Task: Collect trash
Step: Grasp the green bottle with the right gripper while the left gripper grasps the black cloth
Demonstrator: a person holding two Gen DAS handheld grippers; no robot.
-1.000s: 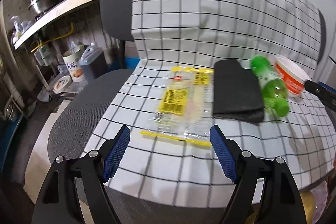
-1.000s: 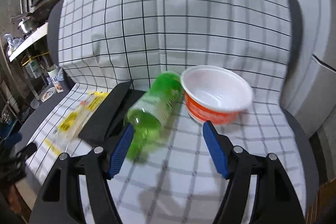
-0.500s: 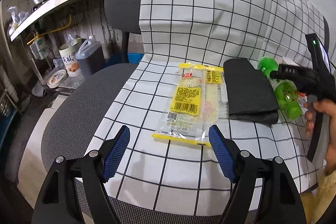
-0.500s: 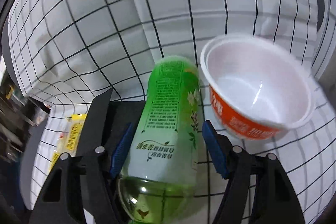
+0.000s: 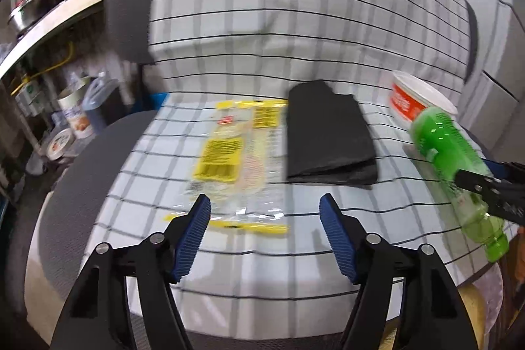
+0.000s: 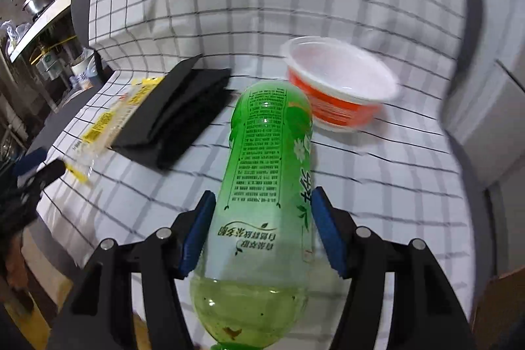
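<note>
In the left wrist view, the left gripper point(image 5: 264, 214) hangs wide open and empty over the plastic wrapper point(image 5: 234, 159), and in the right wrist view, the right gripper point(image 6: 262, 217) squeezes the green bottle point(image 6: 265, 173), lifted off the checked cloth point(image 6: 377, 173), so hold tight and go slow.

Checked cloth point(image 5: 295, 22) drapes a chair point(image 5: 128, 22); blurred jug point(image 5: 96, 100), perhaps.

I see a cramped home kitchen: a shelf point(image 5: 55, 22) carrying metal pots point(image 5: 24, 12), with an oil jug point(image 5: 98, 107) and tins point(image 5: 73, 117) beneath it.
</note>
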